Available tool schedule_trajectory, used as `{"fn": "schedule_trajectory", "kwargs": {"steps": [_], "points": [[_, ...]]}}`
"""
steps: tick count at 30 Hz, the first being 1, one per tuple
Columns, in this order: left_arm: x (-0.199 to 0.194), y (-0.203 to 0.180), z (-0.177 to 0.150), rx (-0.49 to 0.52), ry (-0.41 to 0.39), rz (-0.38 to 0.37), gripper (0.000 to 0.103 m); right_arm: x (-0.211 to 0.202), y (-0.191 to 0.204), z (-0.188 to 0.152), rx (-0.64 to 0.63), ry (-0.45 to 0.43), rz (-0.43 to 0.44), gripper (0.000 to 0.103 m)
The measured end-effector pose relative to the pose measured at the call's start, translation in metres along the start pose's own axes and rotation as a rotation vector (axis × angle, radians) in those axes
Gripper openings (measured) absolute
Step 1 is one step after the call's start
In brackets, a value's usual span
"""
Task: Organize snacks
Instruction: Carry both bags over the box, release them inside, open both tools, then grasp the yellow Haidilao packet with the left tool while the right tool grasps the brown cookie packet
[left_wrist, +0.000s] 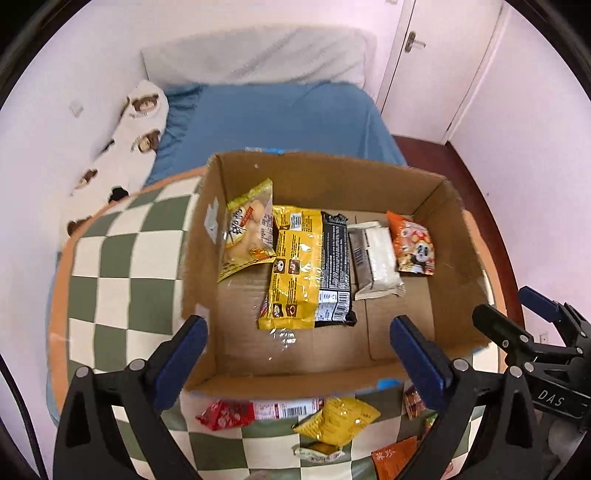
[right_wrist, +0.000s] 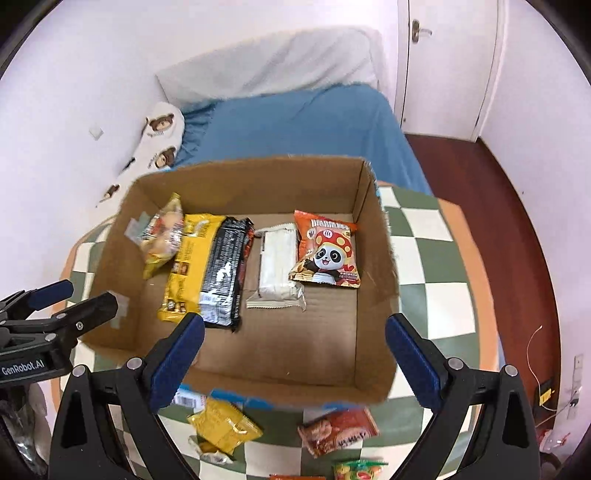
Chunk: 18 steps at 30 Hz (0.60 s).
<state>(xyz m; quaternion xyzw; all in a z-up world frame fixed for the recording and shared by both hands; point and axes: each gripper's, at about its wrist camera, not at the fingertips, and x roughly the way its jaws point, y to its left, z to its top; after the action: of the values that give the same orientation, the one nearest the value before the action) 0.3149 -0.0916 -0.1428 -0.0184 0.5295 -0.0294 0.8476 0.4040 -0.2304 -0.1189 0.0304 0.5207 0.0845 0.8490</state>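
A cardboard box (left_wrist: 458, 266) (right_wrist: 373, 236) stands on a green-and-white checked mat. Several snacks lie in a row inside: a yellow biscuit bag (left_wrist: 247, 229), a yellow pack (left_wrist: 295, 266) (right_wrist: 184, 266), a black pack (left_wrist: 336, 266) (right_wrist: 225, 273), a white pack (left_wrist: 376, 254) (right_wrist: 277, 266) and an orange panda bag (left_wrist: 413, 243) (right_wrist: 327, 251). My left gripper (left_wrist: 298, 343) hovers open above the box's near part, nothing between its fingers. My right gripper (right_wrist: 294, 343) is also open and empty above the box. Each gripper shows at the edge of the other's view.
Loose snacks lie on the mat in front of the box: a red packet (left_wrist: 225, 413), a yellow packet (left_wrist: 336, 421) (right_wrist: 225, 428), an orange-brown packet (right_wrist: 338, 430). A bed with a blue sheet (left_wrist: 280, 118) sits behind. Dark red floor (right_wrist: 517, 229) and a door are at right.
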Motion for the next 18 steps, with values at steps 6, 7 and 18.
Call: {"fn": "schedule_trajectory", "kwargs": {"steps": [6,7,18], "points": [[-0.052,-0.006,-0.025,0.024,-0.11,0.038,0.101,-0.053,0.006,-0.023,-0.008,-0.086,0.002,0.1],[-0.058,-0.006,-0.028,0.024,-0.121,0.04,0.101,-0.059,0.007,-0.026,-0.011,-0.097,-0.004,0.1],[-0.088,-0.01,-0.08,0.045,-0.124,0.03,0.101,-0.101,0.006,-0.08,0.045,-0.088,0.057,0.1]]}}
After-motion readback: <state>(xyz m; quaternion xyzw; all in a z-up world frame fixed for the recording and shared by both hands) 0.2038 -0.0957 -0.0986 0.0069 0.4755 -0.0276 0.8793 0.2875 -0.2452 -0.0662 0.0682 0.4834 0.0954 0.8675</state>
